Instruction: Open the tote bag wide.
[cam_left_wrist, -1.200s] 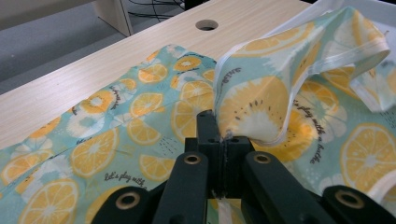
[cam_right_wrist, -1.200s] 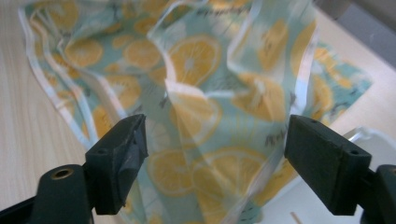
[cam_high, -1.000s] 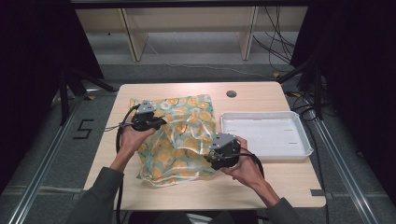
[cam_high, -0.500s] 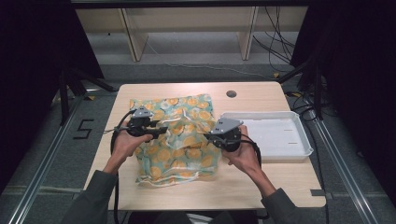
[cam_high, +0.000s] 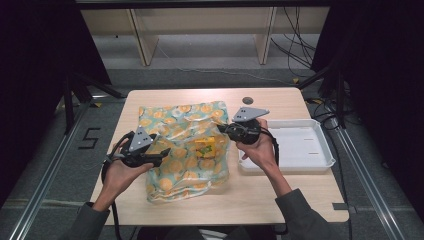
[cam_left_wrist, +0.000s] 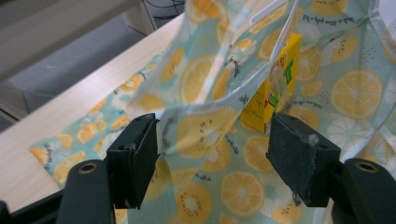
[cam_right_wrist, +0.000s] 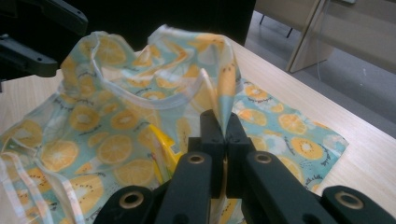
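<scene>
Right gripper (cam_right_wrist: 223, 133) pinched shut on bag (cam_high: 187, 145) rim, lifting mouth; left gripper (cam_left_wrist: 212, 149) jaws just opening, rim loose between them (untouched). Regrip opposite rim, spread mouth over yellow box (cam_left_wrist: 273, 88), mid-table.

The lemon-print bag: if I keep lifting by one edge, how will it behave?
The lemon-print bag is probably floppy: it drapes in folds where the right gripper pinches its edge. The yellow box inside may slide. The film looks glossy, perhaps slippery.
</scene>
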